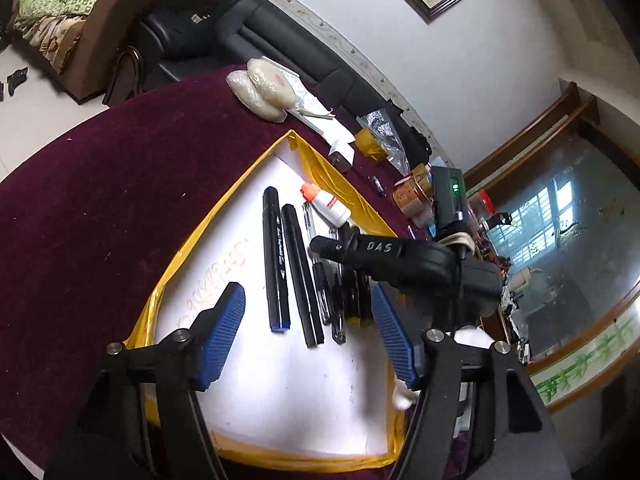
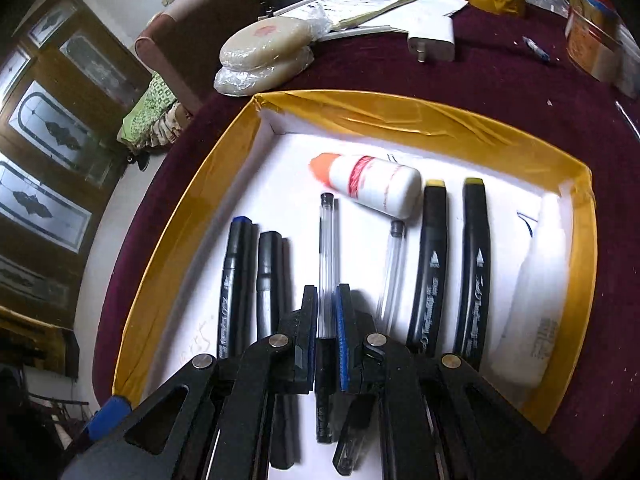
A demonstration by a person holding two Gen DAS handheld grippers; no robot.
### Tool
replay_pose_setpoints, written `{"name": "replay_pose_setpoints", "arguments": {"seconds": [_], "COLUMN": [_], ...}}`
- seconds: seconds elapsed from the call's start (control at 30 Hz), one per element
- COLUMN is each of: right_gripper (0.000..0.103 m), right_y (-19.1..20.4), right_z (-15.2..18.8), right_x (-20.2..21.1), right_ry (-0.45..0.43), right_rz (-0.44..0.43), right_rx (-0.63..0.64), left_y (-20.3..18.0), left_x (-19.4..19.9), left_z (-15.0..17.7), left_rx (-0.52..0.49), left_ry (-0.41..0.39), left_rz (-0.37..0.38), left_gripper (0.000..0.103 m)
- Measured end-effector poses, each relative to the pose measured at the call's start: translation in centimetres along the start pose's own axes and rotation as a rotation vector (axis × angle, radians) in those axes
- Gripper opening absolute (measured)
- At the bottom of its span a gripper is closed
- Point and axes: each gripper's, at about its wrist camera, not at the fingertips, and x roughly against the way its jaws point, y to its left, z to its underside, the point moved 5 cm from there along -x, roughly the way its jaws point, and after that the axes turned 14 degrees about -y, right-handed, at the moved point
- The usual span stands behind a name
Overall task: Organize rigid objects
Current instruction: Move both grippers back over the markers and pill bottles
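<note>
The right gripper [image 2: 327,304] has its fingers clamped on a clear plastic pen [image 2: 328,248] to line it up inside the yellow-edged white tray [image 2: 400,120], while the left gripper [image 1: 308,320] waits above the tray, fingers apart and empty.

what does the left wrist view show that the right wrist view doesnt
Only the left wrist view: the right gripper seen from outside, reaching over the pens, a black device with a green light, and the open left gripper with nothing between its pads.

Only the right wrist view: the right gripper shut on a clear pen, the yellow caps of two markers, and a white charger plug.

Both: the yellow-edged tray, the white bottle with an orange cap, the black markers and the wrapped round cakes.
</note>
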Motion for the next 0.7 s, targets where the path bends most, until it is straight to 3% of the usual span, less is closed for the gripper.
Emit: {"name": "replay_pose_setpoints", "arguments": {"seconds": [0.17,0.33,0.5,0.7], "right_gripper": [0.009,0.021,0.031,0.032], "right_y": [-0.9,-4.6,-11.6,-24.5], "right_z": [0.7,2.3,5.2,10.0], "right_x": [3.2,9.8,16.3,25.0], "right_ry": [-0.046,-0.193,-0.348,-0.524], "right_rz": [-0.071,-0.082,0.012,0.168], "right_rx": [-0.049,-0.055,-0.106,-0.375], "left_y": [-0.1,-1.2,-3.9,-8.5], "left_x": [0.4,0.4,-0.4,-1.5], "left_z": [0.5,1.6,3.8,7.5], "left_rx": [-0.042,-0.059,-0.109,-0.197], "left_ry": [-0.003,0.015,0.071,0.161], "left_rz": [-0.027,-0.010,0.029,0.083], "left_gripper": [0.069,0.069,0.069,0.069]}}
